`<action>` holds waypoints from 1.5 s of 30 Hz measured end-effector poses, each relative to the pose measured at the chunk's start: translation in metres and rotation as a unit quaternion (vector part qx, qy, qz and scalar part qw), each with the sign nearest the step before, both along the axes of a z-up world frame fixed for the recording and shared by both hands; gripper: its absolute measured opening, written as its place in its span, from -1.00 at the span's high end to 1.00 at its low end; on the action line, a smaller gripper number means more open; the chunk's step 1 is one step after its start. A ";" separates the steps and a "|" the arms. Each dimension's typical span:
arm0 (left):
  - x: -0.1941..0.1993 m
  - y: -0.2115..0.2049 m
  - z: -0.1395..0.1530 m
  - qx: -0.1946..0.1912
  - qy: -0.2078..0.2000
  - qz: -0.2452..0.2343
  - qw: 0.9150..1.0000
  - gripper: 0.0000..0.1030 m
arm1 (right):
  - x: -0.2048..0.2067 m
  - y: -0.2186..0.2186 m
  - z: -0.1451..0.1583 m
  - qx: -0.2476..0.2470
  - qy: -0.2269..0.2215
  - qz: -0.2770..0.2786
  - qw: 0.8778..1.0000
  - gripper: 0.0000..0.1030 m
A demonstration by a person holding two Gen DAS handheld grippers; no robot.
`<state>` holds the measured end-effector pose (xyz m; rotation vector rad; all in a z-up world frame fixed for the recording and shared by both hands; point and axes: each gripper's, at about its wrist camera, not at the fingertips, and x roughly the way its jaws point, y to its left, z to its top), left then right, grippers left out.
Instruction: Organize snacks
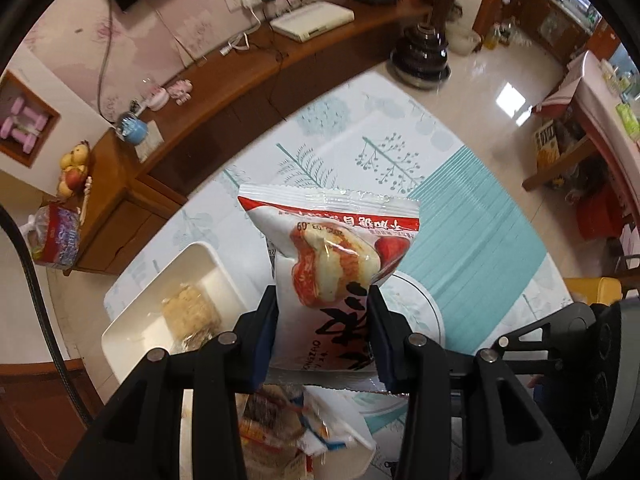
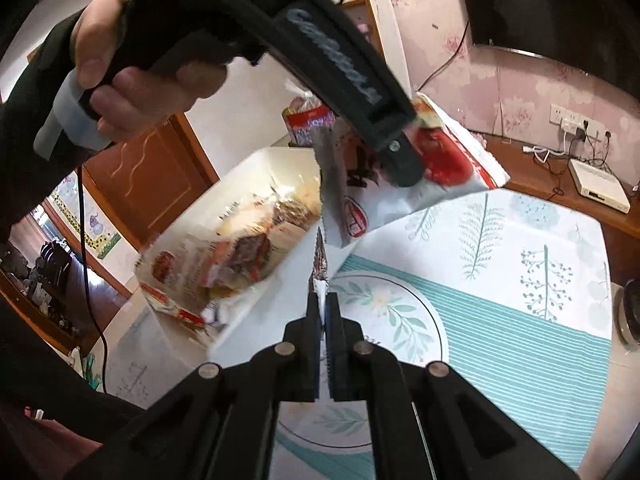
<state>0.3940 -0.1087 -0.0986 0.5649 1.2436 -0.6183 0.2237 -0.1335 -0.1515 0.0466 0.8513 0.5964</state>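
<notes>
Above the table (image 1: 472, 216), which is wearing a cloth printed with pale trees and teal stripes, the left tool (image 1: 324, 300) is hanging in the air and clamping a white and red snack packet (image 1: 332, 248) between its two blue-padded fingers (image 1: 266, 340), one pad pressing on each side of the packet. From the right wrist view the same packet (image 2: 404, 196) is showing tilted, with a person's hand (image 2: 132, 80) wrapping around the left tool's handle up and to the left of it

Below that packet, near the table's left edge, a white rectangular bin (image 1: 160, 312) is sitting on the cloth, and wrapped snacks (image 1: 192, 316) are lying inside it; in the right wrist view more wrapped snacks (image 2: 224, 264) are piling in the bin (image 2: 280, 160), though they are blurring too much to tell apart. Beside the bin, toward the middle of the table, a round plate (image 2: 400, 312) with a leaf pattern is lying on the striped part of the cloth

The right tool (image 2: 323, 300) is standing with its jaws pressed together on the thin sealed edge of a second wrapper (image 2: 320, 268), which is sticking up edge-on past its fingertips, over the plate's rim

Behind the table's far edge a wooden cabinet (image 1: 240, 76) is running along the wall, carrying a white box (image 1: 312, 20) and some cables
</notes>
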 end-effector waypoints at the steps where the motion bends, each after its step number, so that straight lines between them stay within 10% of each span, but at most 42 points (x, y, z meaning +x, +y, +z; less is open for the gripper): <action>1: -0.004 0.005 0.008 -0.004 -0.007 0.002 1.000 0.21 | -0.003 0.002 0.005 0.001 -0.005 0.001 1.000 0.97; 16: -0.064 0.117 0.074 -0.051 -0.066 0.090 0.992 0.21 | -0.045 0.053 0.048 0.003 -0.049 0.034 0.998 0.97; 32: -0.101 0.223 0.030 -0.121 -0.095 0.235 0.960 0.19 | -0.040 0.115 0.026 -0.058 -0.004 0.023 0.998 0.95; 41: -0.127 0.273 -0.024 -0.152 -0.053 0.334 0.929 0.15 | -0.029 0.106 0.018 -0.060 0.060 -0.046 0.995 0.30; 45: -0.150 0.294 -0.027 -0.198 -0.057 0.358 0.911 -0.25 | -0.041 0.092 0.031 -0.069 0.057 -0.079 0.993 -0.04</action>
